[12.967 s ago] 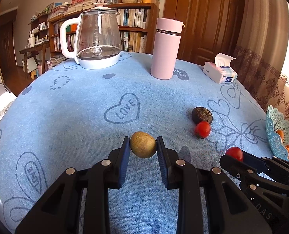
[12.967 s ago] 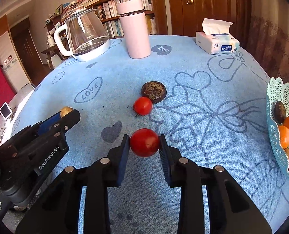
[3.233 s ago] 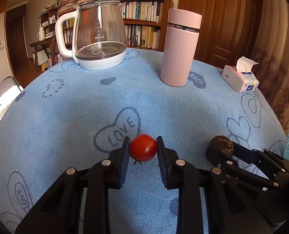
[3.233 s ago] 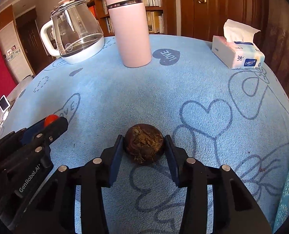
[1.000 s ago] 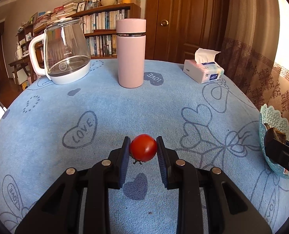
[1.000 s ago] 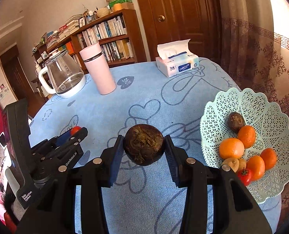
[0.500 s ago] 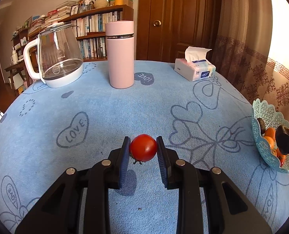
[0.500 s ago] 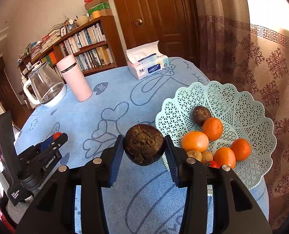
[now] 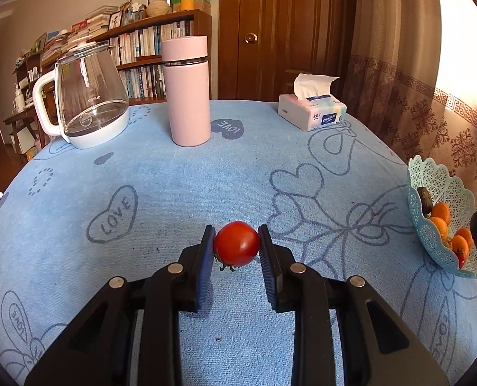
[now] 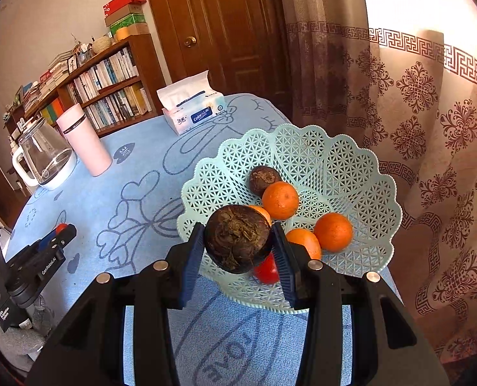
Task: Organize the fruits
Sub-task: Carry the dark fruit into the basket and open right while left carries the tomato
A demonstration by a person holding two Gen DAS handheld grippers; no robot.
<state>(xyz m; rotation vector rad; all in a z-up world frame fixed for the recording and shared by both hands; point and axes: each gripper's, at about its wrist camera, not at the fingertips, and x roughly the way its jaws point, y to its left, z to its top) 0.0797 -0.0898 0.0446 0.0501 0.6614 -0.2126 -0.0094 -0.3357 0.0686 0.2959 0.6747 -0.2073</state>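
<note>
Since half a second ago the rough dark brown round fruit (image 10: 237, 244), firm and clamped across its middle by the right gripper (image 10: 238, 247) fingers, has been carried over the pale green lattice plastic basket (image 10: 341, 167) at frame centre, while the smooth, bruisable red tomato (image 9: 236, 243) is clamped gently at its sides by the left gripper (image 9: 236, 251) fingers.

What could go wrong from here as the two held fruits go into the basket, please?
The dark fruit, if released now, may strike the oranges below and jostle them. The basket sits near the table's edge; a nudge from the right tool could shift it. The tomato may bruise in the left tool.

We see a red tomato (image 9: 236, 243), orange oranges (image 10: 280, 200) in the mint lattice basket (image 10: 351, 167), blue heart-printed tablecloth (image 9: 174, 173).
</note>
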